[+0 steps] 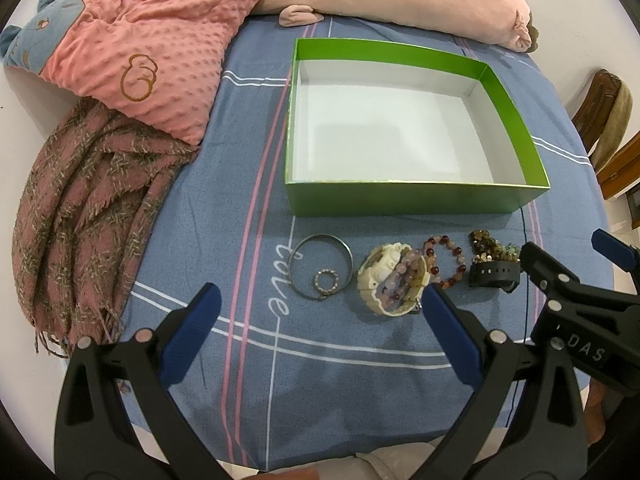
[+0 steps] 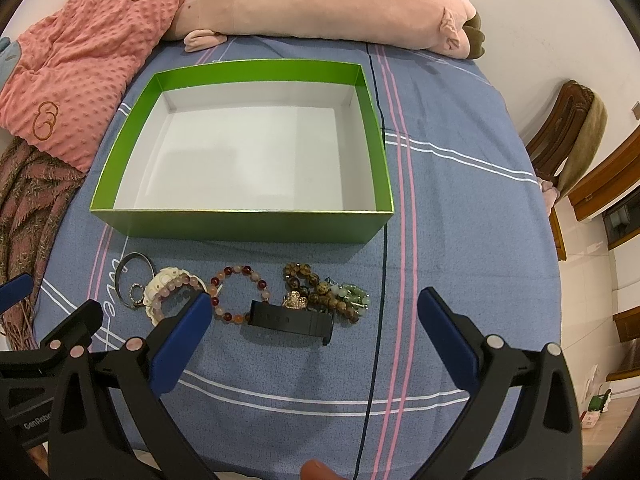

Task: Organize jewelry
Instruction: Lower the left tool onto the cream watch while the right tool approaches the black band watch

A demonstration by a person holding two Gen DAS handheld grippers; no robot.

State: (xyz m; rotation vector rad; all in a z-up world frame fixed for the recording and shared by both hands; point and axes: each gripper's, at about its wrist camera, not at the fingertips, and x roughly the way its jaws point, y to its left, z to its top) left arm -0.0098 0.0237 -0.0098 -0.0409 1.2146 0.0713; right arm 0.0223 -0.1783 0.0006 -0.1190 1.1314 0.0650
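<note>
Green cardboard box, white inside, long axis along bedspread's near edge; bead bracelets rowed before it. Left gripper, right gripper spread wide, holding nothing.

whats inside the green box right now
Nothing shows inside the green box: its white floor is bare in both wrist views. Only the strip just behind its near wall is hidden. The jewelry, such as the silver bangle and black watch, lies outside on the cloth.

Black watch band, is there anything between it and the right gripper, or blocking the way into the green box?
Nothing visible lies between the right gripper, jaws open, and the black watch band. A brown bead bracelet sits between the band and the green box, and the box's near wall must be cleared.
</note>
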